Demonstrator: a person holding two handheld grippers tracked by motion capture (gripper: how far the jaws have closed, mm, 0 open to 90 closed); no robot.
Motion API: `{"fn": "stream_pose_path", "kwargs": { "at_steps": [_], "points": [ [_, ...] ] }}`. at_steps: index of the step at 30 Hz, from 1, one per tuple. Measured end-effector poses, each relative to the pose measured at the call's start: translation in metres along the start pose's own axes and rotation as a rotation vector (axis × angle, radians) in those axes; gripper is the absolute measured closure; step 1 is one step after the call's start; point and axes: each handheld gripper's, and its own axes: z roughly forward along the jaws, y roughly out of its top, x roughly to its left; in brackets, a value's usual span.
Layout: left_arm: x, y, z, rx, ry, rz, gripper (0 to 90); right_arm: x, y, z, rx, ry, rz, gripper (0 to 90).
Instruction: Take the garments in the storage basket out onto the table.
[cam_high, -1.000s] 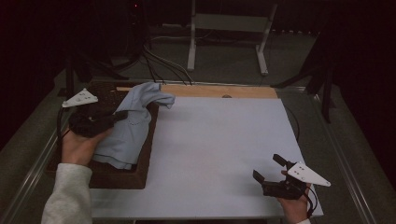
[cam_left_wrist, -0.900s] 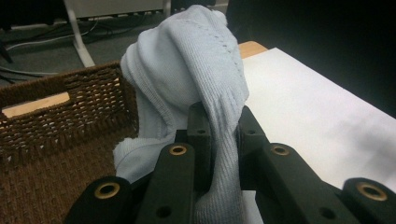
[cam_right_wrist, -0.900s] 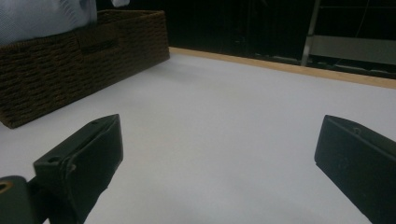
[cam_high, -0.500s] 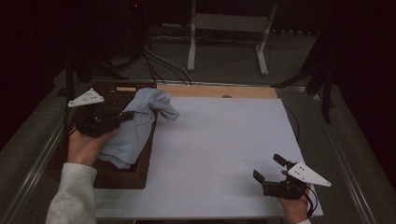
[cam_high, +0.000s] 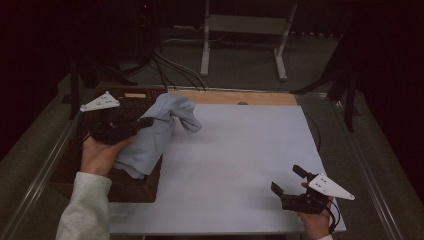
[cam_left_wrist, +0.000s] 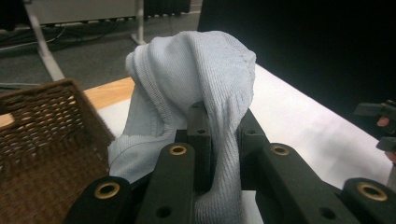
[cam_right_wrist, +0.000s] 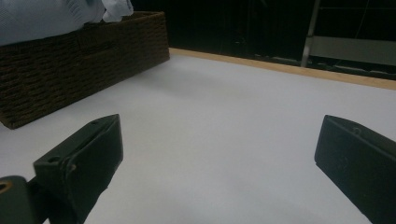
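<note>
Black jaws of the left gripper (cam_high: 150, 121) are pinched together on a fold of pale blue knitted cloth (cam_high: 152, 135), and the left gripper view shows the cloth (cam_left_wrist: 196, 84) bunched up over the jaw tips in a soft hump, with one strand running down between the two jaws. From the high view, the person's left hand (cam_high: 102, 152) holds that gripper at about nine o'clock on the table, the grey three-cornered plate riding on top of it. The cloth hangs from the jaws, its lower part draping over the near right rim of the dark brown wicker basket (cam_high: 127, 187) and its upper end flopping out toward the white table top (cam_high: 235, 150). The basket sits along the left edge of the table, from about eight to ten o'clock. Over at roughly five o'clock, well apart from the cloth, the right gripper (cam_high: 290, 181) rests low near the front edge with its jaws standing wide apart and nothing between them; the right gripper view looks across bare white surface toward the basket (cam_right_wrist: 79, 60). A light wooden strip (cam_high: 235, 97) runs along the far edge at twelve o'clock.
</note>
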Motion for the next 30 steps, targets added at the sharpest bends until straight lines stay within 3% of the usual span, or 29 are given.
{"fn": "stream_pose_path", "kwargs": {
  "at_steps": [19, 30],
  "points": [
    [-0.016, 0.010, 0.023, -0.014, -0.051, 0.009, 80.9, -0.001, 0.000, 0.000, -0.001, 0.001, -0.001, 1.5],
    [-0.022, 0.006, 0.037, -0.014, -0.077, 0.003, 80.8, -0.001, 0.000, 0.000, -0.002, 0.000, 0.001, 1.4]
  ]
}}
